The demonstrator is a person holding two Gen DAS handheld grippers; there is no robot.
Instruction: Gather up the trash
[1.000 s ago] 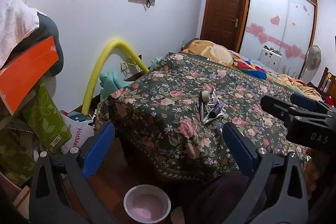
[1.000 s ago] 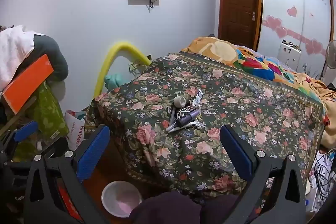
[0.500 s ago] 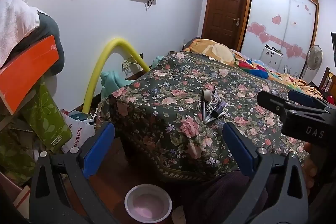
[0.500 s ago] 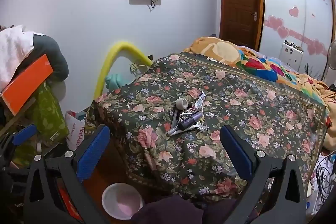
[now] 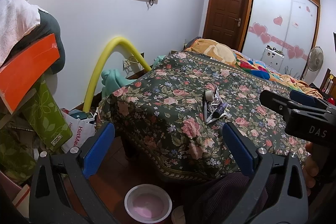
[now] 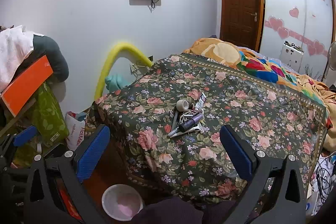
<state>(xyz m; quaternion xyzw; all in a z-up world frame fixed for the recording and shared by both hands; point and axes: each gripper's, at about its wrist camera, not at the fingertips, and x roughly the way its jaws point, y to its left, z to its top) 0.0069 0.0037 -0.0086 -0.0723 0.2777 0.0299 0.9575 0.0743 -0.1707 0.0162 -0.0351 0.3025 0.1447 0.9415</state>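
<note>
Both grippers, the left gripper [image 5: 168, 144] and the right gripper [image 6: 164, 143], hang wide and empty, short of the small pile of trash [image 6: 188, 117] on the floral cloth [image 6: 241, 119]. Reaching well means lowering one gripper squarely over a single piece, probably the purple tube [image 6: 191, 122], avoiding the tangled white cord [image 6: 185, 113].

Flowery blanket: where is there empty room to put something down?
The floral blanket is bare right of the little pile, toward the colourful quilt, and along its near edge. It is crowded on the floor at left: green box, white bag, bowl.
</note>
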